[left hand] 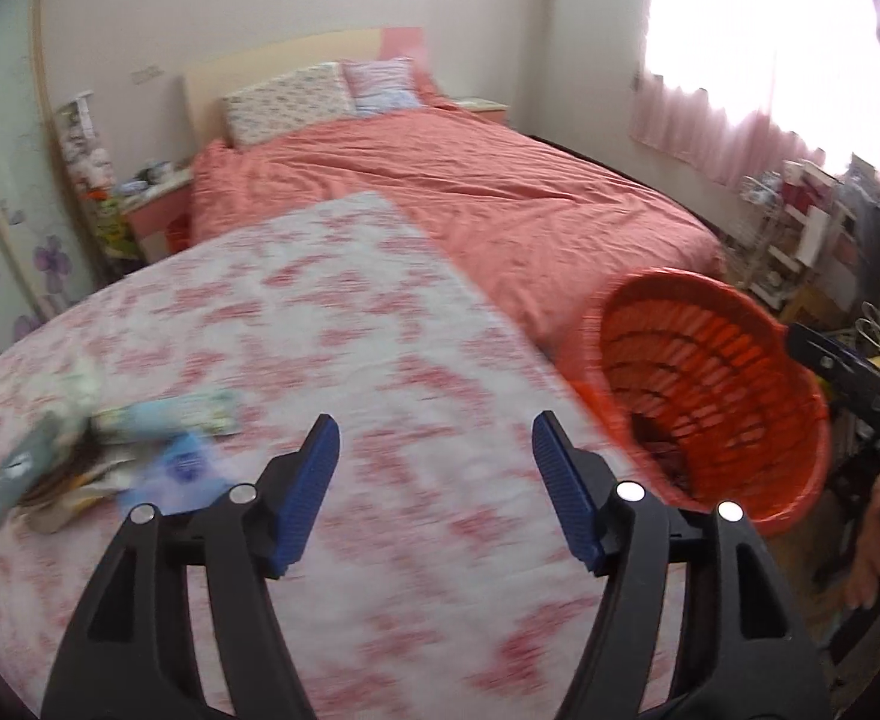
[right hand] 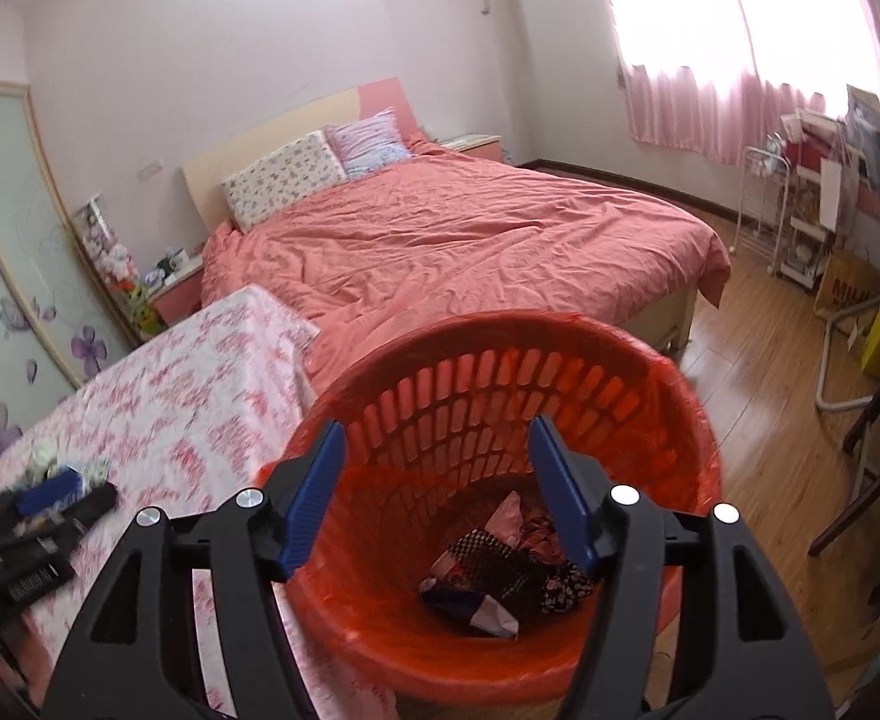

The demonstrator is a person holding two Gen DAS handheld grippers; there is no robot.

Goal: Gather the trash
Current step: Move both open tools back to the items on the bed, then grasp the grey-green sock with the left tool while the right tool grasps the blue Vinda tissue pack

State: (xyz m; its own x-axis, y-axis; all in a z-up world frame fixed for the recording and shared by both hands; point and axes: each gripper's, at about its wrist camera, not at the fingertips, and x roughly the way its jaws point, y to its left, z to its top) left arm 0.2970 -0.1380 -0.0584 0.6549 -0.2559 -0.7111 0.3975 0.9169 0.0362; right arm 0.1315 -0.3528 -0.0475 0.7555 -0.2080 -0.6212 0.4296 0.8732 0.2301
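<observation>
Bed (right hand: 457, 240) fills most of the room ahead of me, spread with a creased coral cover, two patterned pillows (right hand: 287, 177) propped against the headboard. Nearer to me is a table (left hand: 296, 324) under a white cloth with pink print, its far corner close against the foot of the bed. Pink curtains (right hand: 709, 114) hang under a bright window on my right, and a wooden floor (right hand: 757, 372) runs past the bed towards cluttered shelves.

Just off the right edge of the table stands the red slatted basket (right hand: 499, 480), lined with a thin red bag. At its bottom lies a small heap of wrappers and scraps (right hand: 499, 570), checkered, dark and pink pieces tangled together.

My right gripper (right hand: 434, 498) hangs above the basket's mouth, its blue-padded fingers spread wide with nothing between them. In the left wrist view I can only see a black edge of it beyond the basket rim.

My left gripper (left hand: 437, 492) hovers over the tablecloth, spread apart too and empty. To its left on the cloth sits the remaining trash pile (left hand: 104, 456): a light blue packet, a grey-green pouch, a blue-printed piece and some brownish bits, all smeared by blur, so I cannot name them more closely. From the right wrist view that pile is mostly hidden behind my left gripper, with only a small whitish wad (right hand: 44, 453) showing beyond it.
</observation>
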